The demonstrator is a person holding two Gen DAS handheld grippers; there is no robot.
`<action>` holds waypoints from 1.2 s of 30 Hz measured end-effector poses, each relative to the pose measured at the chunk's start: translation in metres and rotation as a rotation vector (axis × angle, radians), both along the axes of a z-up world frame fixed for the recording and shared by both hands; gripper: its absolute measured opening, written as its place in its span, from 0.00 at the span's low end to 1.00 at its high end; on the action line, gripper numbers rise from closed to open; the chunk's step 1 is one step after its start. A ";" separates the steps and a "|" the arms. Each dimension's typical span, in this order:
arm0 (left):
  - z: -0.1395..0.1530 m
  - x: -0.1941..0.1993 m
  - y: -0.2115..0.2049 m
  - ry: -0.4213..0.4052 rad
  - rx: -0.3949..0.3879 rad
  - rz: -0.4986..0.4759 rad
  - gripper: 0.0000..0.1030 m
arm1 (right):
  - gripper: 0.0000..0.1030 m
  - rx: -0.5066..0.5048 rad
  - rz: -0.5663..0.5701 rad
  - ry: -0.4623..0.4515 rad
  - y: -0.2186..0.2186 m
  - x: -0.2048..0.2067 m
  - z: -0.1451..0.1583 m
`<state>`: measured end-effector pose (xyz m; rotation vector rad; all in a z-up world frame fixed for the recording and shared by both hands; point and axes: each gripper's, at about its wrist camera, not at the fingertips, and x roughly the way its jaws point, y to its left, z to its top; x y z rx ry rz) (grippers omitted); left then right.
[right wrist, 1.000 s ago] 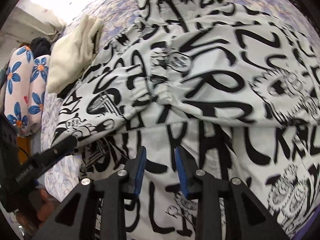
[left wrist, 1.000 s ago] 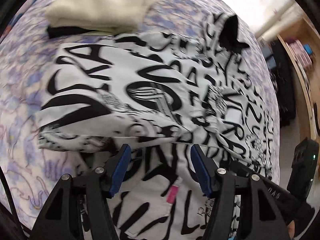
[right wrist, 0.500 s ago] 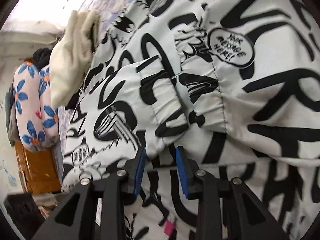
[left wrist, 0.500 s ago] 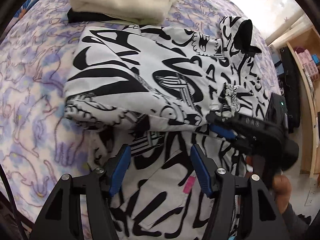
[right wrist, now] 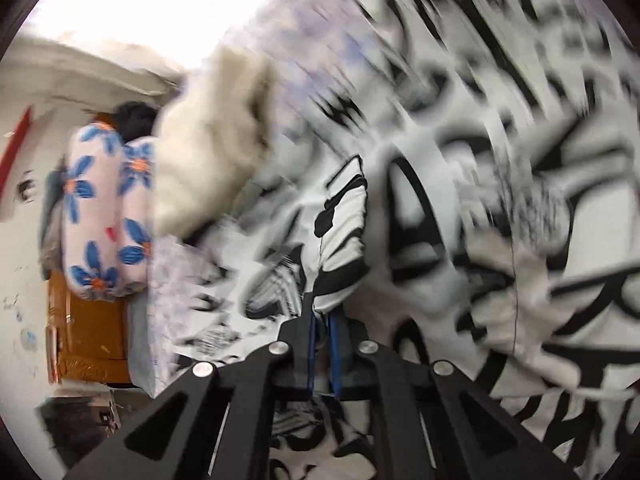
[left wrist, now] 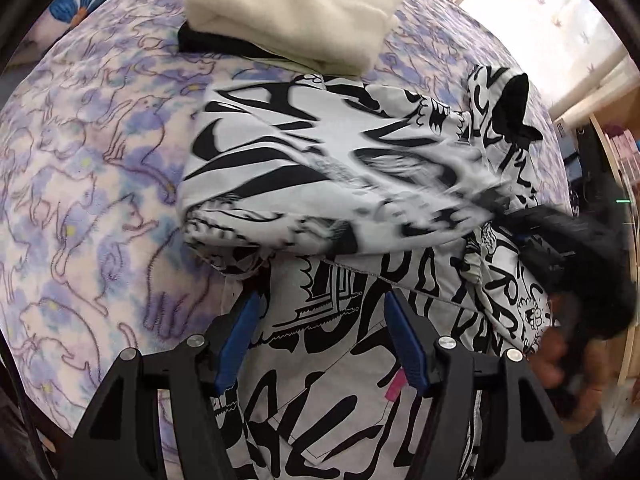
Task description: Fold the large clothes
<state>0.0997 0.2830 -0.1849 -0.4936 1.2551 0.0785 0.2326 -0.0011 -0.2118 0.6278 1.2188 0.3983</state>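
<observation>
the black-and-white graffiti-print jacket (left wrist: 340, 184) lies on the purple-and-white patterned bedspread (left wrist: 80, 184), partly folded, with a sleeve drawn across the body. its print is big brush lettering, but no whole word can be read in these blurred views; a small pink tag (left wrist: 394, 388) near the lower hem carries nothing legible. the garment's long axis runs from the near hem, under the left gripper, away toward the black-lined hood (left wrist: 514, 112) at the far right.

the left gripper (left wrist: 320, 340) hangs over the hem with its blue-padded fingers (left wrist: 238, 340) spread wide, holding nothing. the right gripper (right wrist: 323, 344) has its fingers pressed together on a fold of the jacket's striped fabric (right wrist: 344, 240); in the left view it reaches in from the right, motion-blurred.

beyond the jacket sits a folded cream blanket (left wrist: 296, 16) on something black. a pillow with blue flowers (right wrist: 108, 208) lies past the bed's edge, by an orange-brown wooden cabinet (right wrist: 88, 332).
</observation>
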 end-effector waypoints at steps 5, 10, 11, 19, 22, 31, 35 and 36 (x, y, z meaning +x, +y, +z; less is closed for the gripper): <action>0.006 0.001 -0.003 -0.023 0.007 -0.002 0.61 | 0.05 -0.040 -0.073 -0.232 -0.040 -0.013 0.083; 0.003 0.007 -0.011 -0.014 0.004 -0.010 0.61 | 0.05 -0.219 -0.203 -0.316 -0.108 -0.049 0.116; 0.001 0.009 -0.013 -0.011 0.004 -0.014 0.61 | 0.05 -0.270 -0.224 -0.303 -0.122 -0.058 0.113; -0.027 0.031 -0.024 0.057 0.024 -0.065 0.61 | 0.34 -0.465 -0.215 0.186 -0.175 -0.107 0.003; -0.040 0.037 -0.025 0.093 0.000 -0.079 0.62 | 0.34 -0.428 -0.225 0.210 -0.181 -0.116 -0.008; -0.040 0.011 -0.043 0.089 0.177 -0.271 0.62 | 0.35 -0.381 -0.192 0.142 -0.180 -0.106 0.002; -0.053 0.014 -0.043 0.109 0.301 -0.294 0.62 | 0.35 -0.381 -0.177 0.131 -0.174 -0.095 -0.001; -0.059 0.017 -0.039 0.119 0.309 -0.275 0.62 | 0.35 -0.377 -0.181 0.129 -0.175 -0.092 -0.002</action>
